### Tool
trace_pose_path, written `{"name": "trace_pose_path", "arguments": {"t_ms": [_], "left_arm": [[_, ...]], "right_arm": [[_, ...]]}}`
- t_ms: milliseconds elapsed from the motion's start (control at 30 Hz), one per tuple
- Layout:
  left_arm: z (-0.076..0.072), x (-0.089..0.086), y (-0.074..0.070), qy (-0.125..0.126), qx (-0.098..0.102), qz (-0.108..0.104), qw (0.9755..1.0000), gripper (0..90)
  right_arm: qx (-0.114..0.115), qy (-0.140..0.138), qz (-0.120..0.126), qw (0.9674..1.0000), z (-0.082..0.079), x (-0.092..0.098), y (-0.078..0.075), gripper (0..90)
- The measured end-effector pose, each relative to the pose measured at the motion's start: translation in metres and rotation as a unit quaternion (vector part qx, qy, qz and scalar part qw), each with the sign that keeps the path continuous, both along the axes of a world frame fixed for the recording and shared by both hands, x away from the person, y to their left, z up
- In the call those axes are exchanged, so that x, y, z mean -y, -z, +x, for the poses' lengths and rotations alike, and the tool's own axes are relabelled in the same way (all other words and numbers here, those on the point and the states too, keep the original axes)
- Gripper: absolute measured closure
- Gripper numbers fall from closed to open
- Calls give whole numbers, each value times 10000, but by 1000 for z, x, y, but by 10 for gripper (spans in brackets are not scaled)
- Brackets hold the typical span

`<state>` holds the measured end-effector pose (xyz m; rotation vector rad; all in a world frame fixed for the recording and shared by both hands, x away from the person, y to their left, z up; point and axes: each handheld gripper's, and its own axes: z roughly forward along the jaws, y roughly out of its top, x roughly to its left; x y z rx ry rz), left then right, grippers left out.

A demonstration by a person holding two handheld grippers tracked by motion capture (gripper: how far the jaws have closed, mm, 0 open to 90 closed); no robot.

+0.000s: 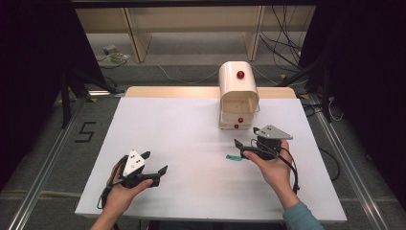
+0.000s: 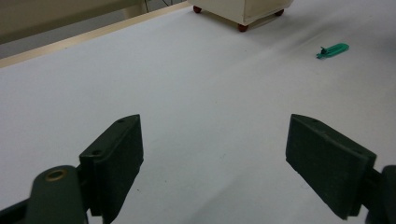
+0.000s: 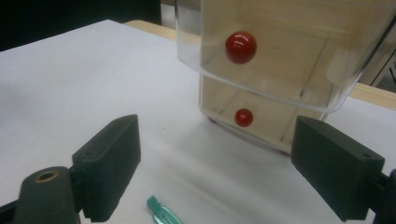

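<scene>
Right now my right gripper stands with its jaws spread wide and nothing between them, the small green clip lying flat on the white table just below and ahead of my jaws, and the cream drawer cabinet with its red knobs close beyond them. My left gripper waits well off to the side, also wide and empty. Because the clip is thin and lies flat, I judge my pads could skid over it or flick it away if I close too high, and the pulled-out drawer hangs near enough to bump.
</scene>
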<state>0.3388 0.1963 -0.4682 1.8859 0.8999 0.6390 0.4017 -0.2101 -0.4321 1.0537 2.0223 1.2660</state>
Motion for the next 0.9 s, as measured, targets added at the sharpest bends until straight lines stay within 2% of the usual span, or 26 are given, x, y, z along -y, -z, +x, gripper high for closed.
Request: {"name": "trace_pose_path", "arguments": {"t_ms": [300, 467, 900], "left_arm": [[0, 0, 0, -6, -10, -9, 10000, 190], [0, -1, 0, 0, -8, 8, 10000, 189], [0, -1, 1, 8, -30, -33, 10000, 190]], "right_arm": [[-110, -147, -8, 9998, -6, 5, 5, 167], [-89, -309, -29, 9995, -9, 6, 6, 169], [-325, -639, -123, 9974, -16, 12, 16, 167]]}}
